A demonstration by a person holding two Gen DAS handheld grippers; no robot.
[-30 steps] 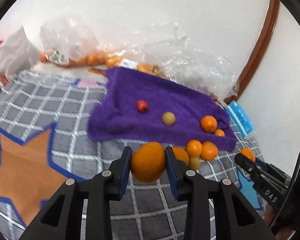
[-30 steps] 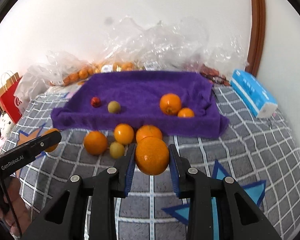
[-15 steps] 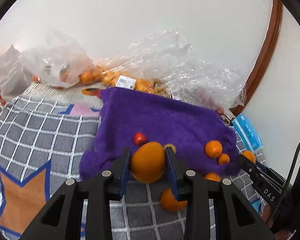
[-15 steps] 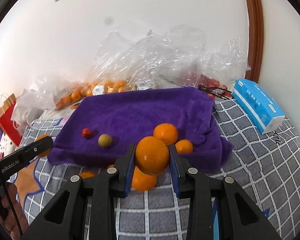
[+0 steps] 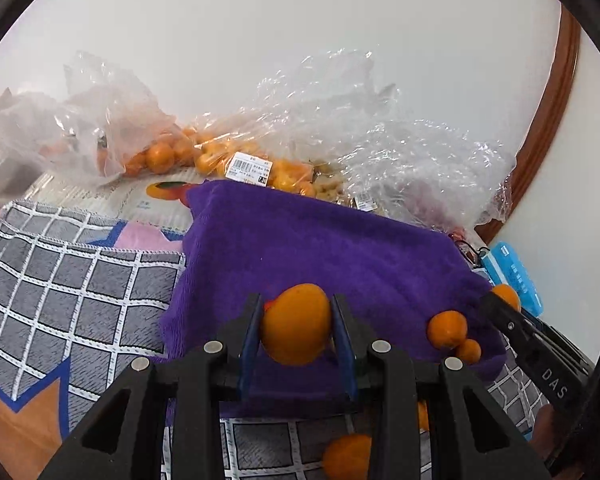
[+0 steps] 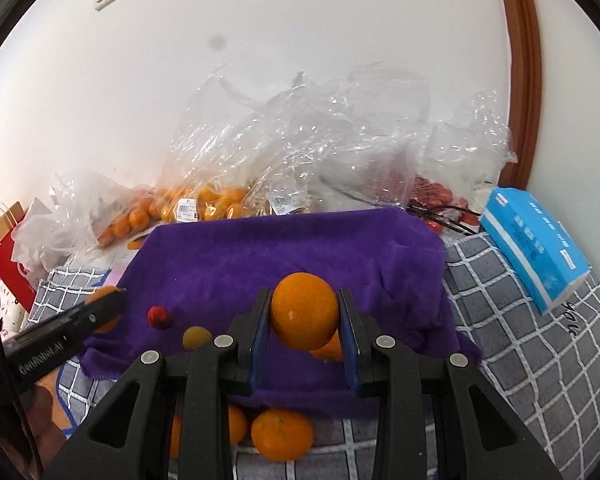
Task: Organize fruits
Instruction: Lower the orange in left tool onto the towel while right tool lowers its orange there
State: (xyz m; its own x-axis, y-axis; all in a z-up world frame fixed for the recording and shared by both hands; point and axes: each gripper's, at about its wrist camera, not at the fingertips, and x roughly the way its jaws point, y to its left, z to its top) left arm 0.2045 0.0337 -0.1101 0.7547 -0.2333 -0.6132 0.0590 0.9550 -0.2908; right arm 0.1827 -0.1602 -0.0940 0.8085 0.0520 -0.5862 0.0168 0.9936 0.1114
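My left gripper (image 5: 296, 316) is shut on an orange (image 5: 295, 325), held over the near part of the purple towel (image 5: 320, 248). My right gripper (image 6: 304, 312) is shut on a second orange (image 6: 304, 316) above the same purple towel (image 6: 284, 248). On the towel lie a small red fruit (image 6: 159, 317), a small yellow-green fruit (image 6: 196, 337) and two oranges (image 5: 447, 329), one large, one small. Loose oranges (image 6: 282, 434) rest on the checked blanket in front of the towel, partly hidden by my fingers. The right gripper's tip (image 5: 512, 322) shows at the left wrist view's right edge.
Clear plastic bags (image 6: 300, 144) with oranges (image 6: 216, 204) and red fruit (image 6: 436, 198) pile up against the white wall behind the towel. A blue tissue pack (image 6: 536, 248) lies at the right on the grey checked blanket (image 6: 520, 344). A red paper bag (image 6: 10, 272) stands at the left.
Both grippers have carried their oranges forward from over the blanket to over the towel. The loose oranges in front of the towel have slid down beneath the fingers in both views.
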